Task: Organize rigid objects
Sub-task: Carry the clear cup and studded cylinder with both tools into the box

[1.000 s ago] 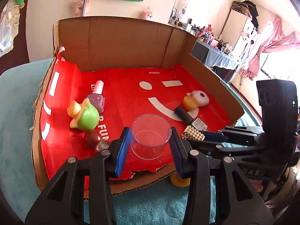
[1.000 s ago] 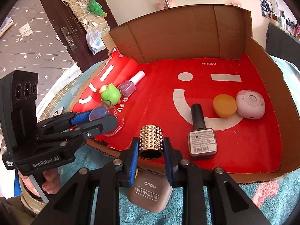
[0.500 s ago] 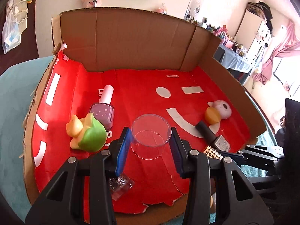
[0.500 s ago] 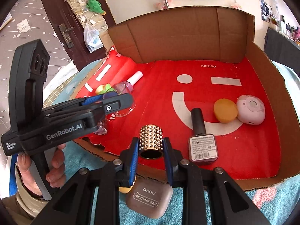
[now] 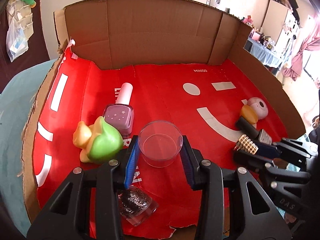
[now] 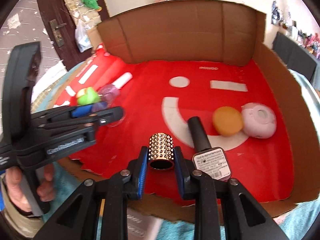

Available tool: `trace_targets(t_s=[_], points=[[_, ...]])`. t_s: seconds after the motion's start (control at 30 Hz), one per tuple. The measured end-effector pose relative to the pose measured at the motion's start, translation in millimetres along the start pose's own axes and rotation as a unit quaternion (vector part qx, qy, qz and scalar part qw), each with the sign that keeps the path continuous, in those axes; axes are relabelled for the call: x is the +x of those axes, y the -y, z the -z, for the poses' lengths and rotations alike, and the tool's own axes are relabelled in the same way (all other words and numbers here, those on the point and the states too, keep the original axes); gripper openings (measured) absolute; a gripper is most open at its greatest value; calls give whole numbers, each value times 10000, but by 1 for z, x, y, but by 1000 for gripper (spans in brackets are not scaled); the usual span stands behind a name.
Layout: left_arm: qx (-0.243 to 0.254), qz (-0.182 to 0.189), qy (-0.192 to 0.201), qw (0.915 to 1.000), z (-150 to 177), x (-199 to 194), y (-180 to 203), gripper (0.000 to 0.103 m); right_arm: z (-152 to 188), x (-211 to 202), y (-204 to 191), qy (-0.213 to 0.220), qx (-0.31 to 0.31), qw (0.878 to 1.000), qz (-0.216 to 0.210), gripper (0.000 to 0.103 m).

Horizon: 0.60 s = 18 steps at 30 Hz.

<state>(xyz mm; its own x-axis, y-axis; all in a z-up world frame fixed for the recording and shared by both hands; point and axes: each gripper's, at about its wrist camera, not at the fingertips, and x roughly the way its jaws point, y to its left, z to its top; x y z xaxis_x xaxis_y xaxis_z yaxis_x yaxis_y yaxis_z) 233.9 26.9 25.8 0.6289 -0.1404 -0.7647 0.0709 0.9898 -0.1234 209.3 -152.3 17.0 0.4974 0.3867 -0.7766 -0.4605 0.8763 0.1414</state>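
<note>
We hold a clear cup point(image 5: 161, 146) in the left gripper point(image 5: 160, 160), its blue pads point(image 5: 131, 161) pressed on both sides, over the red floor of the cardboard tray point(image 5: 152, 34). The right gripper point(image 6: 161, 167) is clamped on a studded gold cap point(image 6: 161, 150) near the tray's front edge. A green toy point(image 5: 102, 142) and a lilac polish bottle point(image 5: 121, 112) lie just left of the cup — a glitter bottle point(image 5: 136, 206) sits below the left jaws. A dark bottle point(image 6: 208, 156) lies just right of the cap, beside an orange disc point(image 6: 227, 124) touching a pink puck point(image 6: 259, 120).
</note>
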Motion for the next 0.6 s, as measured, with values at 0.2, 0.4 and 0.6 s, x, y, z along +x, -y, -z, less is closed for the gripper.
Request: trace_targets(t_s=[0.2,0.4,0.6], points=[[29,-28,-16,10000,0,1,0,38,-1,2,7,66,49,9997,230,27],[14,-19,-19,10000,-2,3,2,38,-2,2,8,73,46,9997,244,27],[-24,8,-21,10000,-2,2,0,38,-1,1,9,81,57,9997,233,27]])
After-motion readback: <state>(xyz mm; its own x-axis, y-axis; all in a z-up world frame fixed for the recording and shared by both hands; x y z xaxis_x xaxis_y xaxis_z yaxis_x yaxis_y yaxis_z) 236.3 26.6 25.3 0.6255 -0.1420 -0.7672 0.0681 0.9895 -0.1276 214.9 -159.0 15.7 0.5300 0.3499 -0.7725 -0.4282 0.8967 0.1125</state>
